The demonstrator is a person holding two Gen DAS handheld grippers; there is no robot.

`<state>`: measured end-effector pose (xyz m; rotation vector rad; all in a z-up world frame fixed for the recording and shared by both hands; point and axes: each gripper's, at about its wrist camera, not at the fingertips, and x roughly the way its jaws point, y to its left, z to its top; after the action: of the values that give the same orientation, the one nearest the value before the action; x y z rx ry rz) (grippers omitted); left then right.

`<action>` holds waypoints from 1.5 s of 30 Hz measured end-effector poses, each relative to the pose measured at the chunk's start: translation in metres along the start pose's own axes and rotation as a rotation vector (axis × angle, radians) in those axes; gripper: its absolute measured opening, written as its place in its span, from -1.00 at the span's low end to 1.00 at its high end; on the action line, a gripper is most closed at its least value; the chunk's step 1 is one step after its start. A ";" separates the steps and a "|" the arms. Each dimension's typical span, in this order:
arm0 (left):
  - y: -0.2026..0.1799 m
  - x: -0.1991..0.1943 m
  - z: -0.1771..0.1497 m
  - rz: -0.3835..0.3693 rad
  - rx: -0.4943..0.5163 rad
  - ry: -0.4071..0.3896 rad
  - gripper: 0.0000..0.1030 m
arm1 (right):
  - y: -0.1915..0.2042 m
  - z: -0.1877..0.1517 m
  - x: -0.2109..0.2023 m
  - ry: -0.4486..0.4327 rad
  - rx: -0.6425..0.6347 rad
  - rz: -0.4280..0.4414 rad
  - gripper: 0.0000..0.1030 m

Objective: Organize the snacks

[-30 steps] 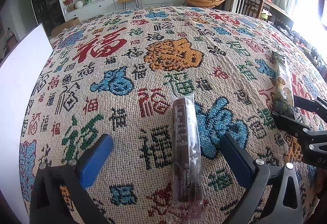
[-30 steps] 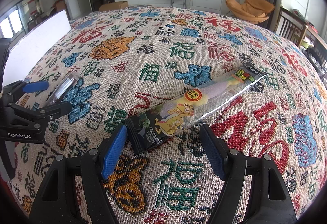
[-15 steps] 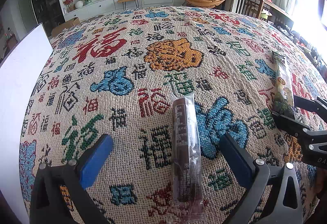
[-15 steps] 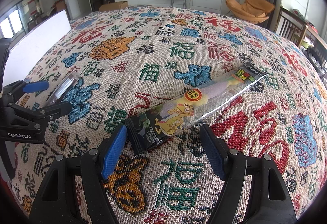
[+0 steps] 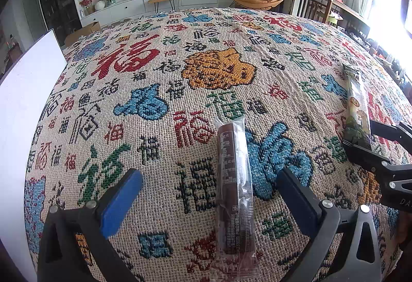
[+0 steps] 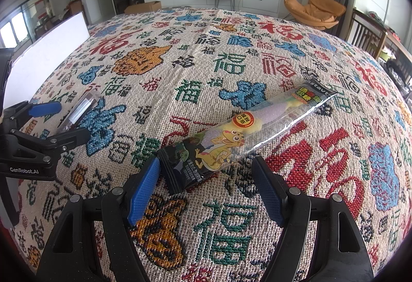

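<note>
While both lie flat, brown snack bar between released left hand-held gripper, gecko snack pack between released right hand-held gripper

Honestly nothing is changing here over the last second. Both grippers are sitting exactly where they were, jaws spread just as wide, and the two snack packets are lying in the same spots on the cloth. No shift in either view that I can spot.
</note>
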<state>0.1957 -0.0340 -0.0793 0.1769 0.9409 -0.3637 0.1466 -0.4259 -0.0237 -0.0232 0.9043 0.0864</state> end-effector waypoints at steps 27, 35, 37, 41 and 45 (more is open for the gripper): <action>0.001 0.001 0.001 -0.008 -0.008 0.026 1.00 | -0.097 0.014 -0.025 0.044 0.482 0.214 0.51; -0.004 0.010 0.024 -0.022 0.040 0.303 0.98 | -0.110 0.069 0.036 0.246 0.629 0.190 0.46; -0.008 0.002 0.021 -0.040 0.084 0.243 0.52 | -0.092 0.079 0.045 0.275 0.516 0.101 -0.21; 0.001 -0.018 0.012 -0.109 0.067 0.159 -0.64 | -0.065 0.086 0.045 0.304 0.389 0.079 -0.61; 0.031 -0.050 0.004 -0.239 -0.075 0.066 -0.65 | -0.053 0.092 0.014 0.214 0.344 0.134 -0.71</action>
<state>0.1836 0.0047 -0.0372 0.0067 1.0420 -0.5448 0.2315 -0.4730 0.0215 0.3537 1.1244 0.0524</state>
